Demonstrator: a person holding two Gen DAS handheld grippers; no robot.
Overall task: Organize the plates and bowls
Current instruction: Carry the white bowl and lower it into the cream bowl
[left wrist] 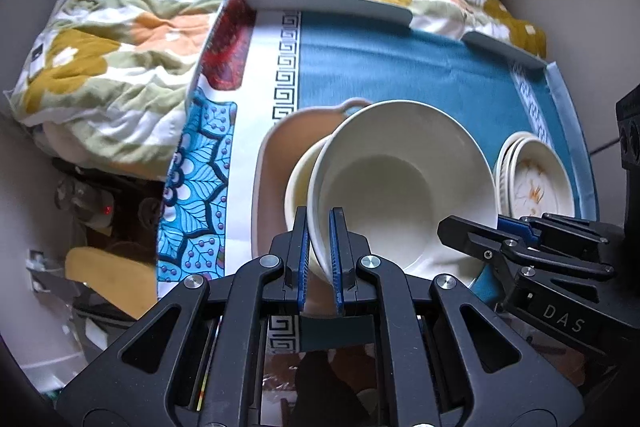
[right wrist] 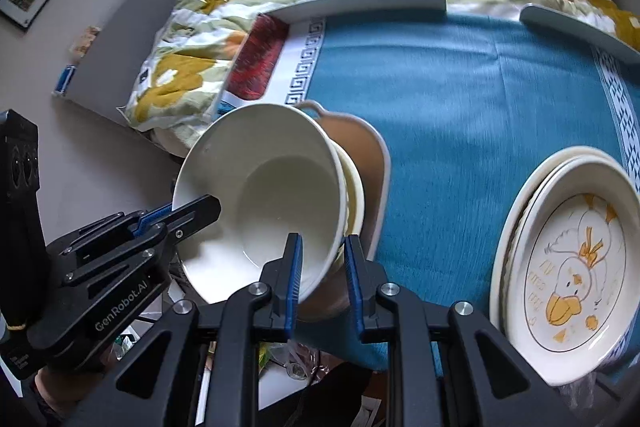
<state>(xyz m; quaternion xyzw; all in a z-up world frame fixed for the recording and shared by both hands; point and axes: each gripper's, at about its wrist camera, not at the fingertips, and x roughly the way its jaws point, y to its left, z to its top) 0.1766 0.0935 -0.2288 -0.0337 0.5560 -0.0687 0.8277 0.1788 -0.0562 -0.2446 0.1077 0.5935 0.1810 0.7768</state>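
Note:
A large white bowl (left wrist: pixel 400 183) is held tilted above a smaller cream bowl (left wrist: pixel 298 183) that sits on a tan handled tray (left wrist: pixel 272 163). My left gripper (left wrist: pixel 320 255) is shut on the white bowl's near rim. My right gripper (right wrist: pixel 322 279) straddles the opposite rim of the white bowl (right wrist: pixel 260 195), with a gap left at its outer pad; it also shows in the left wrist view (left wrist: pixel 480 235). A stack of cream plates (right wrist: pixel 568 267) with a duck drawing lies on the right of the blue tablecloth (right wrist: pixel 460 99).
The table's grey raised rim (left wrist: pixel 328 3) runs along the far edge. A flowered quilt (left wrist: pixel 120 39) lies beyond and to the left. The table's left edge drops to cluttered floor (left wrist: pixel 100 211). A black box (right wrist: pixel 20 163) stands at far left.

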